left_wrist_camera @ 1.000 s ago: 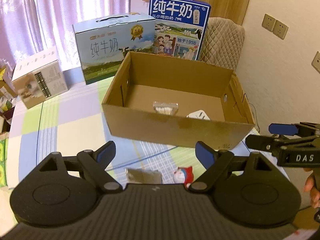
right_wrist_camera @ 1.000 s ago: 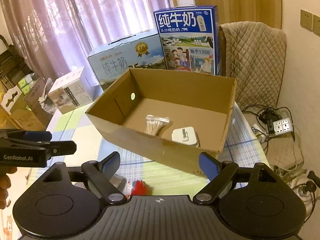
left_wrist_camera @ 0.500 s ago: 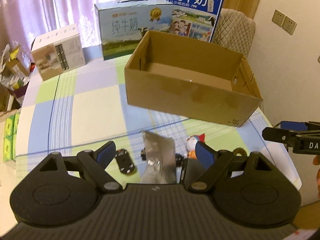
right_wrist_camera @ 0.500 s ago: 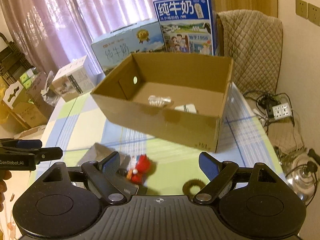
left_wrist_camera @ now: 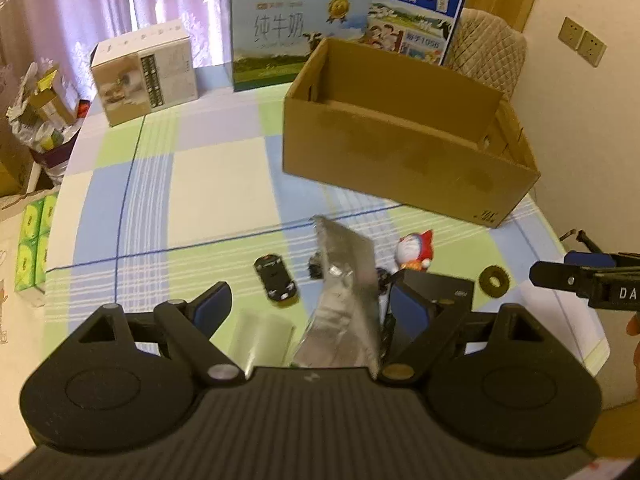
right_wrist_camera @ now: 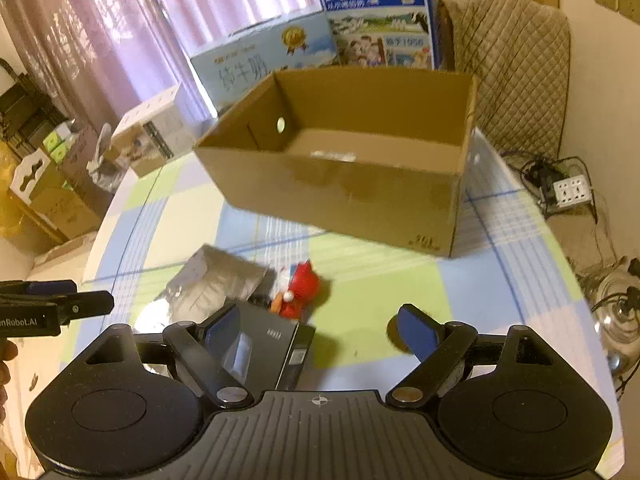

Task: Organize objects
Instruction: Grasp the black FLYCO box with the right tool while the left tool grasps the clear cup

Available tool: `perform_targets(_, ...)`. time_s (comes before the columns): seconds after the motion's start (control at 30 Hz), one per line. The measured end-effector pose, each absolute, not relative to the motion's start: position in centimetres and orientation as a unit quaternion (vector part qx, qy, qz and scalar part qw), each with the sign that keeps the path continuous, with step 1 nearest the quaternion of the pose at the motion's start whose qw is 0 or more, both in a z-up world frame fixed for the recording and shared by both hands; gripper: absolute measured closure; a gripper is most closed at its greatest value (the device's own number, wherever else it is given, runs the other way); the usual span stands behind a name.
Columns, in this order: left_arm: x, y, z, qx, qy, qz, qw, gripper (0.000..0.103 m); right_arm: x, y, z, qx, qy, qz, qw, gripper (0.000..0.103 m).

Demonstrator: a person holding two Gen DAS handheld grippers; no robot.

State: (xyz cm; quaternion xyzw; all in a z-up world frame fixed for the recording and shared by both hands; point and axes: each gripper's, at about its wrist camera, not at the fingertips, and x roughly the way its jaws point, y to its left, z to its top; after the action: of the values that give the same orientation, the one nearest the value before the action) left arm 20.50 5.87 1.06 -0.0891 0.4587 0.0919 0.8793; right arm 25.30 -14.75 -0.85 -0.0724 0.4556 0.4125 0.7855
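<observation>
An open cardboard box [left_wrist_camera: 404, 160] stands on the checked tablecloth; it also shows in the right wrist view [right_wrist_camera: 344, 196]. In front of it lie a silver foil pouch [left_wrist_camera: 346, 276], a black toy car [left_wrist_camera: 276, 278], a red-and-white figurine [left_wrist_camera: 414, 250], a black flat box [left_wrist_camera: 444, 290], a dark ring [left_wrist_camera: 495, 281] and a clear roll [left_wrist_camera: 262, 334]. My left gripper [left_wrist_camera: 310, 306] is open and empty above the pouch. My right gripper [right_wrist_camera: 320, 326] is open and empty above the black flat box [right_wrist_camera: 268, 348], near the figurine [right_wrist_camera: 300, 290] and pouch [right_wrist_camera: 212, 284].
Two milk cartons [left_wrist_camera: 296, 46] [left_wrist_camera: 412, 10] and a small white box [left_wrist_camera: 146, 72] stand behind the cardboard box. A quilted chair [right_wrist_camera: 516, 76] is at the far right. A power strip and cables [right_wrist_camera: 568, 192] lie on the floor right of the table.
Both grippers have pulled back from over the cardboard box and dropped toward the loose objects at the table's front. Both stay open and empty.
</observation>
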Motion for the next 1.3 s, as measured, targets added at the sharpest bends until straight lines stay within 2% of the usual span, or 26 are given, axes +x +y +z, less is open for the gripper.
perform_targets(0.63,18.1,9.3,-2.0,-0.110,0.484,0.113,0.861,0.019,21.3,-10.1,-5.9,-0.095,0.521,0.426,0.734,0.020)
perform_targets(1.3,17.6,13.7,-5.0,-0.119,0.498,0.131,0.849,0.019,19.6,-5.5,-9.1,-0.128,0.524,0.354,0.764,0.020)
